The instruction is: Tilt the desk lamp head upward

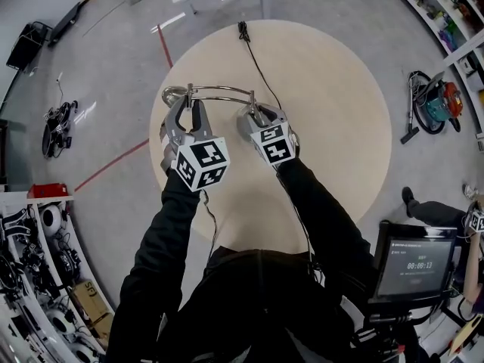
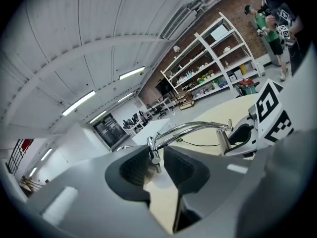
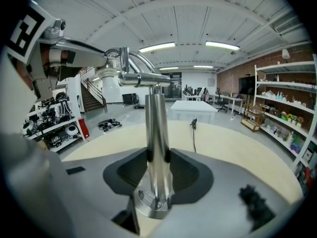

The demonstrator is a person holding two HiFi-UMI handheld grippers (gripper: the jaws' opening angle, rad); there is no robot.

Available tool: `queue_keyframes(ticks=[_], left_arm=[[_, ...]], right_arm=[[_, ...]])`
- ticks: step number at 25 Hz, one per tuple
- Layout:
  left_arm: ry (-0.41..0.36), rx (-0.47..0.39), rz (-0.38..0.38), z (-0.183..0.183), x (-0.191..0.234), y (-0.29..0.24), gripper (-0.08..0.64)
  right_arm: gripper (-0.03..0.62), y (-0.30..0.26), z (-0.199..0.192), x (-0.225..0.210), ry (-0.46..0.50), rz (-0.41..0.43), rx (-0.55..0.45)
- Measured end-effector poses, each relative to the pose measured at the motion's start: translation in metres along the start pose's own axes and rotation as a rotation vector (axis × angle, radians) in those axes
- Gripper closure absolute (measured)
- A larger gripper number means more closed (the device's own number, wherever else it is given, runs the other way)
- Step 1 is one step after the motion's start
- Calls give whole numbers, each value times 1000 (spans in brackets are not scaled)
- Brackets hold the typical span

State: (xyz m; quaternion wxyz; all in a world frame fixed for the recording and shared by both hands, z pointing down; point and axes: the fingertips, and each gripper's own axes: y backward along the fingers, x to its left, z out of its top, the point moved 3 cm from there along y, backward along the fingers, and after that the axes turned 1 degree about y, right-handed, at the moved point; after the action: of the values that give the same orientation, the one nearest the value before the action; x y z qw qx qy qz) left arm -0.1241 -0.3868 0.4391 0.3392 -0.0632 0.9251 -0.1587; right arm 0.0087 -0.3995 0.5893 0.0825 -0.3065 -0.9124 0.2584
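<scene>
1. The left gripper, jaws partly apart, is pinching the thin chrome stem at the desk lamp head.
2. The right gripper is clamping the lamp's upright post.
3. The shiny lamp is standing on the round table.
4. Only the right gripper view is showing its disc base.

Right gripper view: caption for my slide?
Right gripper clamps the desk lamp's chrome post above its round base on the beige table.
</scene>
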Motion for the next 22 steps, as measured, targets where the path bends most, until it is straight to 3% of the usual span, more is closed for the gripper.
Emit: queue_keyframes(ticks=[12,22], left_arm=[[-135,3,39,13,3,8,465],[-202,15,49,22,19,10,465]], right_arm=[[445,-3,-1,7,-3,0,-27],[445,-7,11,17,-16,22,-62]])
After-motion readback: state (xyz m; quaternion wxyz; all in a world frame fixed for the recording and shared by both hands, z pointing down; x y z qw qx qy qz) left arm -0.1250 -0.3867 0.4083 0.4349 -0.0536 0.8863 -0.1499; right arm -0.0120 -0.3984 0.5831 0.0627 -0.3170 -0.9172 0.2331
